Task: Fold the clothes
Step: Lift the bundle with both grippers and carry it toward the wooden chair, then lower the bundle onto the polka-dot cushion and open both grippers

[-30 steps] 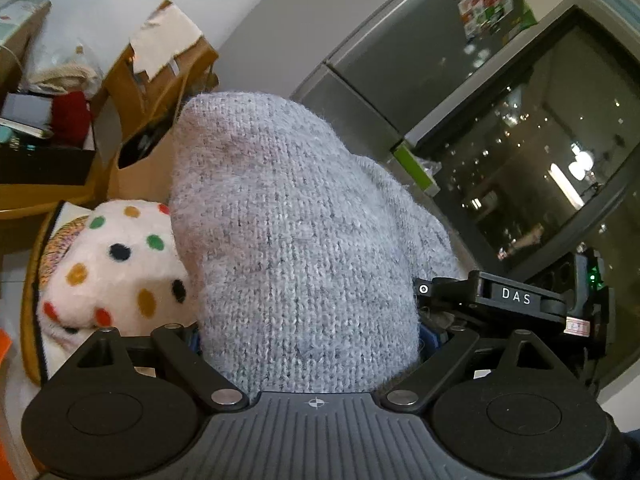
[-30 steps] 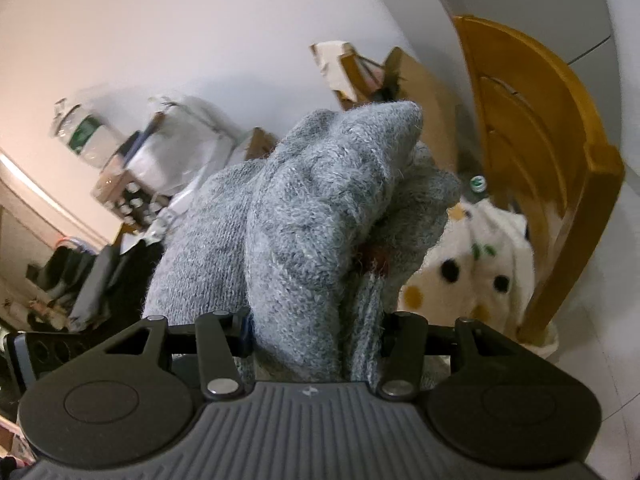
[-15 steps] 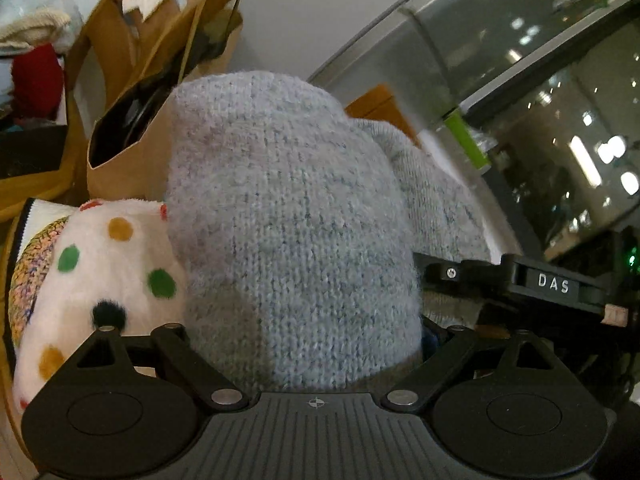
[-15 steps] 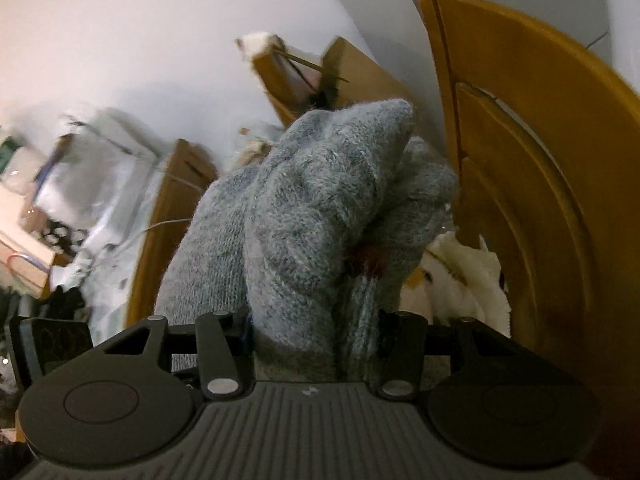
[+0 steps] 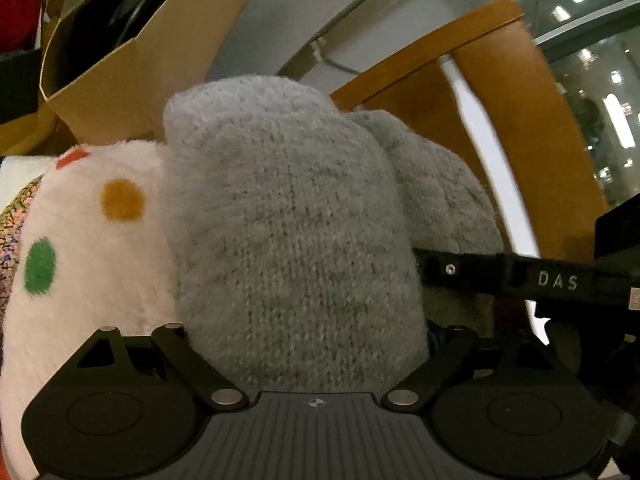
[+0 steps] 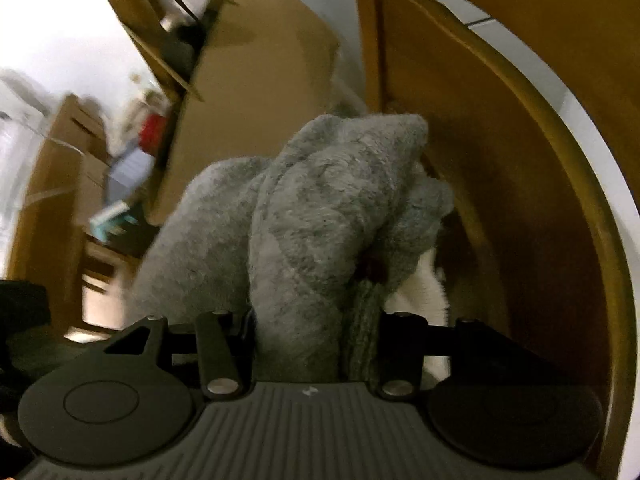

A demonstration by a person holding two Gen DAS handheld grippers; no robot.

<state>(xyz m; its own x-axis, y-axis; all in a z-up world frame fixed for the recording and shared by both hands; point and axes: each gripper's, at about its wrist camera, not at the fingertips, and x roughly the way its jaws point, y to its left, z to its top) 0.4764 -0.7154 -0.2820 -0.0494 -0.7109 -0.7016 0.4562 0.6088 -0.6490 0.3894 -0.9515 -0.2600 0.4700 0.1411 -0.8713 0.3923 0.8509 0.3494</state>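
Observation:
A grey knitted garment (image 5: 296, 232) fills the middle of the left wrist view, bunched thickly between my left gripper's (image 5: 308, 332) jaws, which are shut on it; the fingertips are hidden by the knit. The same grey garment (image 6: 320, 232) bulges out of my right gripper (image 6: 316, 320), also shut on it, fingertips hidden. The right gripper's black body (image 5: 520, 276) shows at the right of the left wrist view, close beside. A white fluffy garment with coloured dots (image 5: 88, 248) lies just left of the grey one, on a wooden chair.
The curved wooden chair back (image 6: 520, 140) stands close on the right; it also shows in the left wrist view (image 5: 512, 92). A brown paper bag (image 5: 132, 52) stands behind the chair. Cardboard boxes (image 6: 60, 168) and clutter lie further left.
Both grippers have moved down and forward with the grey garment, toward the chair; the chair back and the dotted garment now loom much closer. Both stay shut on the knit.

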